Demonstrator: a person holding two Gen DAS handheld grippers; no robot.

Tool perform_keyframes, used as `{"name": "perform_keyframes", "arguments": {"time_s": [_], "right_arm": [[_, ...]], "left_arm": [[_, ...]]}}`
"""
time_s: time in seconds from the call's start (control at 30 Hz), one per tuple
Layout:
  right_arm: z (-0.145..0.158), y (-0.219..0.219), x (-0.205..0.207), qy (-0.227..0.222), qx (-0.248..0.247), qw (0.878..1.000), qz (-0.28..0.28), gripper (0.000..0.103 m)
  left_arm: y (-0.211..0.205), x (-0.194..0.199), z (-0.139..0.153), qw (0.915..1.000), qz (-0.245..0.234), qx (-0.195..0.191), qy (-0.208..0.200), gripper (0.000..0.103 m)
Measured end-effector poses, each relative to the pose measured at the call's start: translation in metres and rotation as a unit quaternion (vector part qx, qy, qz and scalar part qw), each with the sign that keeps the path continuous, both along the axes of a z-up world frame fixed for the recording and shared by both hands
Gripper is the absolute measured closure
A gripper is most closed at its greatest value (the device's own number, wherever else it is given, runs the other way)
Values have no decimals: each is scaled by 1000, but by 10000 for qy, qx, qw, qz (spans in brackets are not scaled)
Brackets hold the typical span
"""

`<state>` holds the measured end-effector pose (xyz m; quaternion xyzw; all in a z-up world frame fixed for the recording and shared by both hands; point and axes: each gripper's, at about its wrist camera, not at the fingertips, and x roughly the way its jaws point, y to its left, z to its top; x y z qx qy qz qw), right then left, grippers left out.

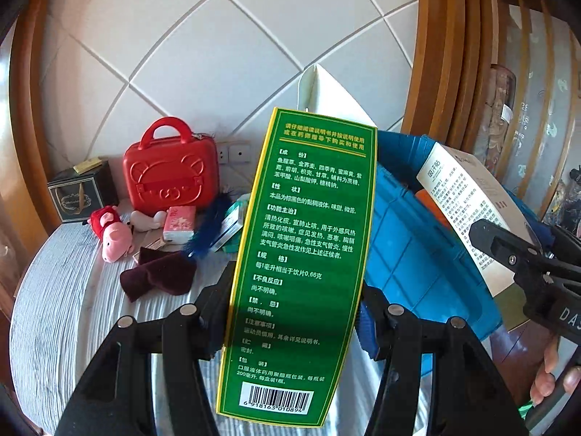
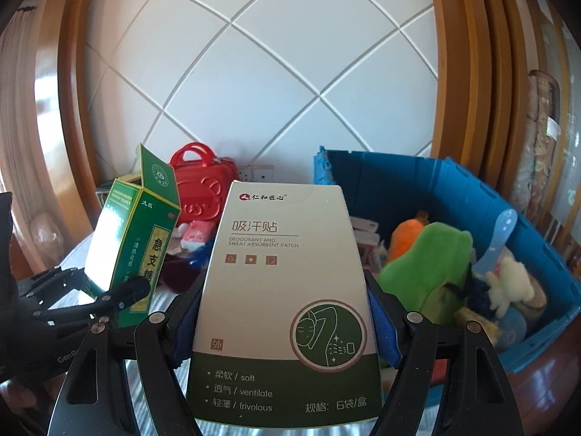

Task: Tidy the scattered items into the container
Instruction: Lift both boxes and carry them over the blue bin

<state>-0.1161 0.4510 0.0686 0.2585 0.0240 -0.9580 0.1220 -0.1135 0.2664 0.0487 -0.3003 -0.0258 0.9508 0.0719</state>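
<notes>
Your left gripper [image 1: 296, 312] is clamped on the tall green medicine box [image 1: 301, 254], and your right gripper [image 2: 287, 312] is clamped on the white-and-green patch box [image 2: 287, 290]; both boxes stand up between the jaws, clear of the bed. The blue bin [image 2: 472, 196] sits ahead and to the right of your right gripper, already holding a green plush [image 2: 432, 265], an orange toy [image 2: 406, 236] and a pale blue spoon [image 2: 497, 239]. From your left gripper the bin lies just behind the green box and off to the right.

Watch the green box: its top flap [image 2: 156, 167] hangs open, so it could snag the bin's rim, and the tall carton may twist in the pads if it bumps anything. The two grippers are close together, so crossing toward the bin risks knocking one box with the other. Dropping from too high could bounce a box back out. Ahead and left of your left gripper, the pink plush [image 1: 112, 232], tissue pack [image 1: 179, 223] and dark red cloth [image 1: 159, 276] remain on the bed.
</notes>
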Motion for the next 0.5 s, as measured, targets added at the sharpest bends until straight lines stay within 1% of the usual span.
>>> {"name": "perform_keyframes", "arguments": {"time_s": [0.17, 0.33, 0.4, 0.5], "right_arm": [[15, 77, -8, 163, -35, 9997, -166, 26], [26, 152, -21, 188, -15, 9989, -428, 26], [29, 180, -27, 194, 10, 9982, -570, 26], [30, 214, -41, 107, 61, 9974, -710, 26]], "left_arm": [[73, -7, 22, 9995, -185, -74, 235, 47], [147, -15, 46, 9978, -443, -174, 465, 47], [176, -19, 52, 9969, -606, -191, 474, 47], [214, -31, 55, 9956, -847, -219, 333, 47]]}}
